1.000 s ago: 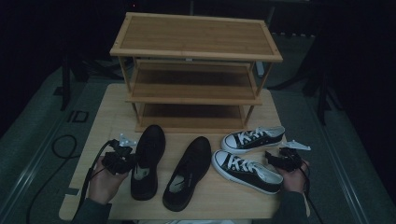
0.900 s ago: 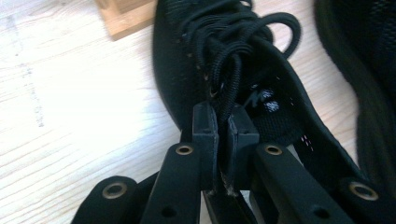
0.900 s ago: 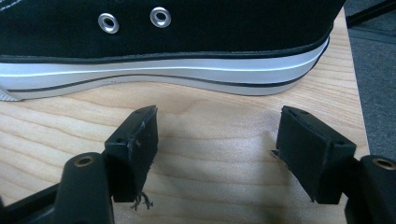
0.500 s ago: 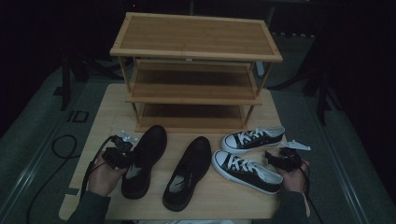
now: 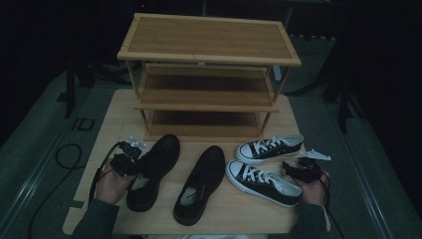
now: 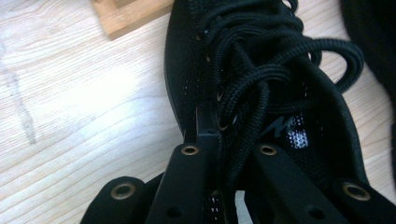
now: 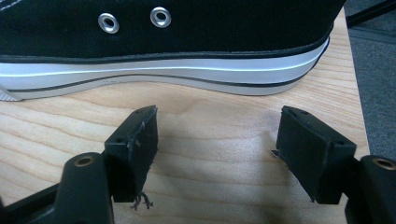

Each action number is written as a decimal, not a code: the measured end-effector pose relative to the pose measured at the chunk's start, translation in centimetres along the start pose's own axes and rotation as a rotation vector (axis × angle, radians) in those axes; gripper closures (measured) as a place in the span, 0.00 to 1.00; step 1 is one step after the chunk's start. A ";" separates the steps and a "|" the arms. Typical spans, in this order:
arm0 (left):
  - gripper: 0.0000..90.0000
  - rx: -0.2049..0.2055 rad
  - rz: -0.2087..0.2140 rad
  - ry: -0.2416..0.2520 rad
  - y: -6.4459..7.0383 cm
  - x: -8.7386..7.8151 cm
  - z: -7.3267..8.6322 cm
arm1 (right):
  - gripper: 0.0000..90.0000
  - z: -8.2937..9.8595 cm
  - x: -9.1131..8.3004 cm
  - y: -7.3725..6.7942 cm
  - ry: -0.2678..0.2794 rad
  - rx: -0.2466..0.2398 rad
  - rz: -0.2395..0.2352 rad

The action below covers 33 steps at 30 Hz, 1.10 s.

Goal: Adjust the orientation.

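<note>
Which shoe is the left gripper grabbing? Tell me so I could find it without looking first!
Start at the wooden rack on the table; four shoes lie in a row in front of it. Go to the left end of the row, to the black shoe with black laces. Unlike the other black shoe, it has the left gripper clamped on its side, and the two sneakers have white soles.

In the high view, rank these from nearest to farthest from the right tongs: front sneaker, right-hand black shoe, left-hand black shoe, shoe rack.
From the right tongs:
1. Front sneaker, right beside them, to their left.
2. Right-hand black shoe, table centre.
3. Left-hand black shoe, far left, at the left tongs.
The shoe rack, at the back, is too close to call against the black shoes.
</note>
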State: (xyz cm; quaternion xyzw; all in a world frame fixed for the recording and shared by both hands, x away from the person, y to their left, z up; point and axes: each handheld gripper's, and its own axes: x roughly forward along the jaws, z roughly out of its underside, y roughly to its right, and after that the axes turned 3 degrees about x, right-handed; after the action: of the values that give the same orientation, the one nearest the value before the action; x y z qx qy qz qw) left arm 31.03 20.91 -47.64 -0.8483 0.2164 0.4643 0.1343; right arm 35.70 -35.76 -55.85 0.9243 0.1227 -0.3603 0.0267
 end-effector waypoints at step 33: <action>0.98 -0.106 0.004 0.087 -1.3 2.7 -5.9 | 0.32 0.0 0.0 0.0 0.000 0.000 0.000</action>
State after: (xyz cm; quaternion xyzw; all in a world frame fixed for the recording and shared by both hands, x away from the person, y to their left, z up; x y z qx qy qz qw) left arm 37.26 18.89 -46.75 -0.8731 0.1989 0.4381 0.0786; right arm 35.71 -35.76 -55.85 0.9243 0.1228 -0.3603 0.0268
